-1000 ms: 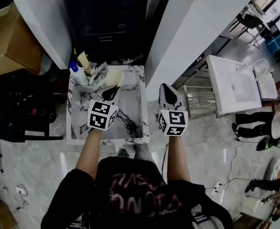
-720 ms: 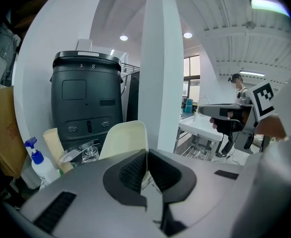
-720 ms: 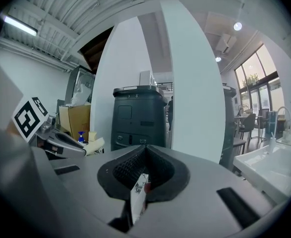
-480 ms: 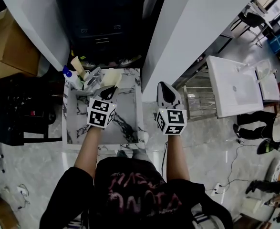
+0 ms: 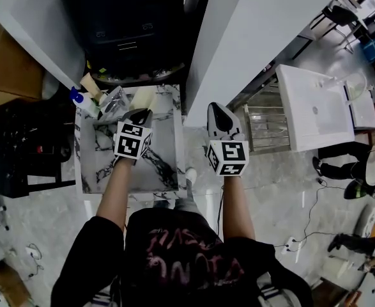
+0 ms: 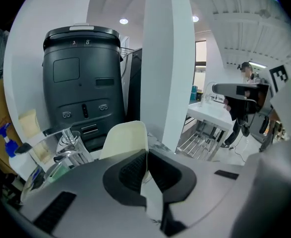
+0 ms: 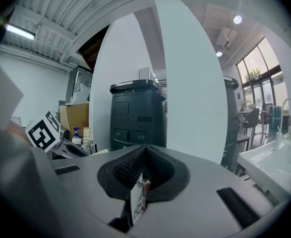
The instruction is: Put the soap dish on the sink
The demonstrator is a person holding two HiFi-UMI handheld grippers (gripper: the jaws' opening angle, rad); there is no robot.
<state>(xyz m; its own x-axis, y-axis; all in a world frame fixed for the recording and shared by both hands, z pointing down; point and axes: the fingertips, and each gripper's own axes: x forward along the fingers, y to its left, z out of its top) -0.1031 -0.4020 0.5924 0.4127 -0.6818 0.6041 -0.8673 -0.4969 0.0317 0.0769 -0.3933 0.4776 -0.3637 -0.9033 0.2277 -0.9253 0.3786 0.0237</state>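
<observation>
Cream soap dish (image 6: 124, 139): clamped by fingers of left gripper (image 6: 145, 158), above marble sink (image 5: 88, 171), not yet set down. Right gripper (image 7: 144, 171): fingers together, empty.

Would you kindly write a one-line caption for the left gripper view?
Left gripper clamps a cream plastic soap dish near a chrome tap and black machine.

Nothing reads clearly; the red lettering on the shirt (image 5: 187, 264) is too blurred.
</observation>
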